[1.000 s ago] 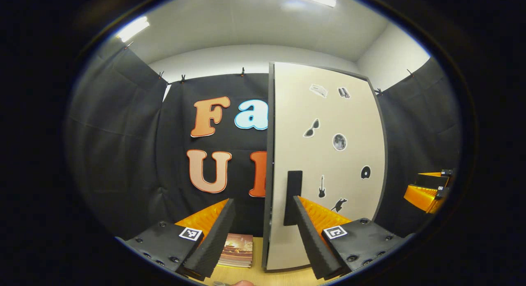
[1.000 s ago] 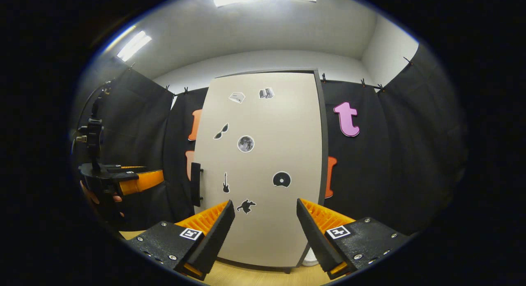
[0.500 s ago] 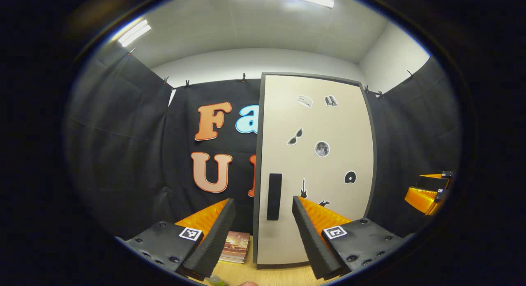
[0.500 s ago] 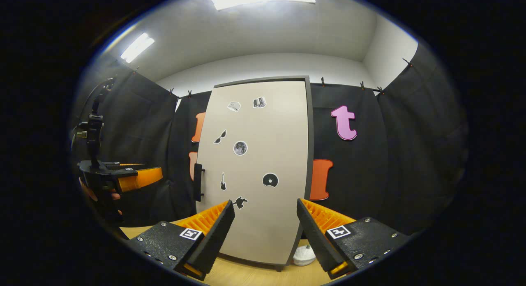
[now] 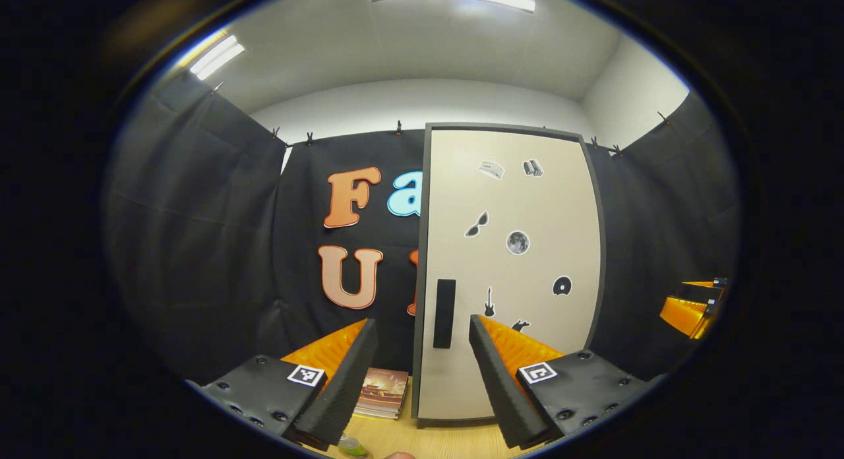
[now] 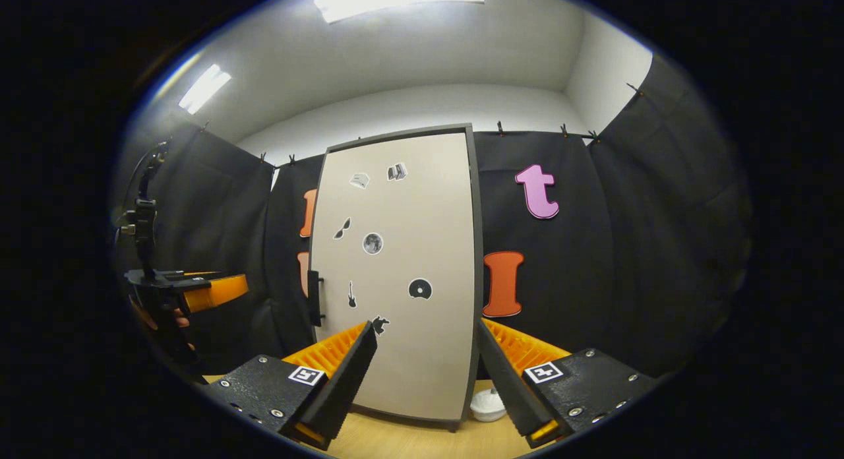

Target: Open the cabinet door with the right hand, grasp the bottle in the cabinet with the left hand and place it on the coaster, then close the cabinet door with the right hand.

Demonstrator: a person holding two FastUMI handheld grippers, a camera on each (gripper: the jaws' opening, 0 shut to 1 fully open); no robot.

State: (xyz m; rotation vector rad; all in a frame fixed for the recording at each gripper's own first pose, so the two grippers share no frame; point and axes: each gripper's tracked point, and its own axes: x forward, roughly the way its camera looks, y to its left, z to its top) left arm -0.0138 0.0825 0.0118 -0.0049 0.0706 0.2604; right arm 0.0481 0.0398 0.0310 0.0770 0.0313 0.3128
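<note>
Two grippers, both spread wide with nothing between the fingers: left gripper [image 5: 417,373] faces the tall beige cabinet door with dark grey edging [image 5: 511,268], right gripper [image 6: 422,373] faces the same door from the other side.

Door sits flush in its frame, black vertical bar handle [image 5: 444,304] on its left edge, small black-and-white stickers across the panel. Judging progress: could be the start or the end of the task. A small green-and-clear object [image 5: 353,448] peeks in at the bottom edge of the left gripper view, on the light wooden tabletop [image 5: 435,439]. Possibly the bottle, too little visible to say. Coaster not identifiable. If that is the bottle, the job is essentially done; if not, everything is left.

Room to move: both grippers stand well back from the door, open air in front. A stack of books [image 5: 382,393] lies just left of the door's foot, near the left gripper's line. A small white round object [image 6: 488,406] sits at the door's right foot, near the right gripper's path. In the right gripper view the left gripper and the hand holding it appear off to the left, well apart.
</note>
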